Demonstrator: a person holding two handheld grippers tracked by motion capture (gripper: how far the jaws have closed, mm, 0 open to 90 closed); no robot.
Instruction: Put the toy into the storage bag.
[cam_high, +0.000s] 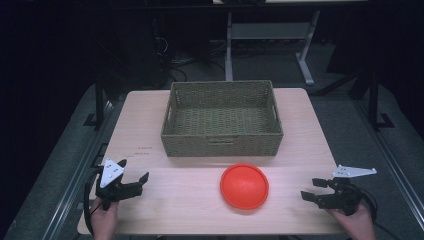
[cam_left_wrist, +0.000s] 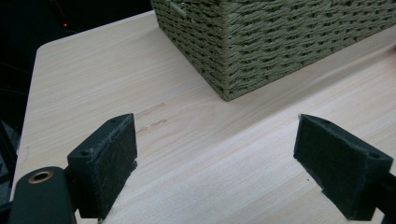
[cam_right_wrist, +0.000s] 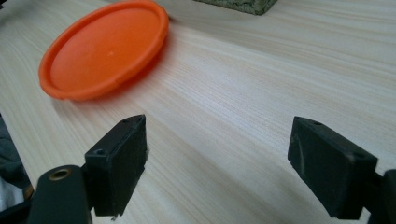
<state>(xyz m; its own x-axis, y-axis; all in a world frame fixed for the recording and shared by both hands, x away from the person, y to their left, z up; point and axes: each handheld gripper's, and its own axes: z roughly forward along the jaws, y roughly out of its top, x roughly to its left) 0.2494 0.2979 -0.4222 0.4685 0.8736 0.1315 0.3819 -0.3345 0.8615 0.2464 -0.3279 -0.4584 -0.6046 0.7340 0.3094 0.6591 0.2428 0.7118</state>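
We see a smooth, round orange plastic disc (cam_high: 244, 186) with a raised rim lying flat on the pale wood-grain table (cam_high: 150, 125), just in front of the rectangular woven wicker basket (cam_high: 222, 142), whose inside holds nothing. Left gripper (cam_high: 141, 181) and right gripper (cam_high: 311, 190) flank the disc, jaws spread wide, holding nothing.

I'm working in a dim lab: my wooden desk (cam_high: 150, 125) stands on grey carpet (cam_high: 350, 125), with loose cables (cam_high: 192, 62) and a white-legged table frame (cam_high: 305, 62) behind it.
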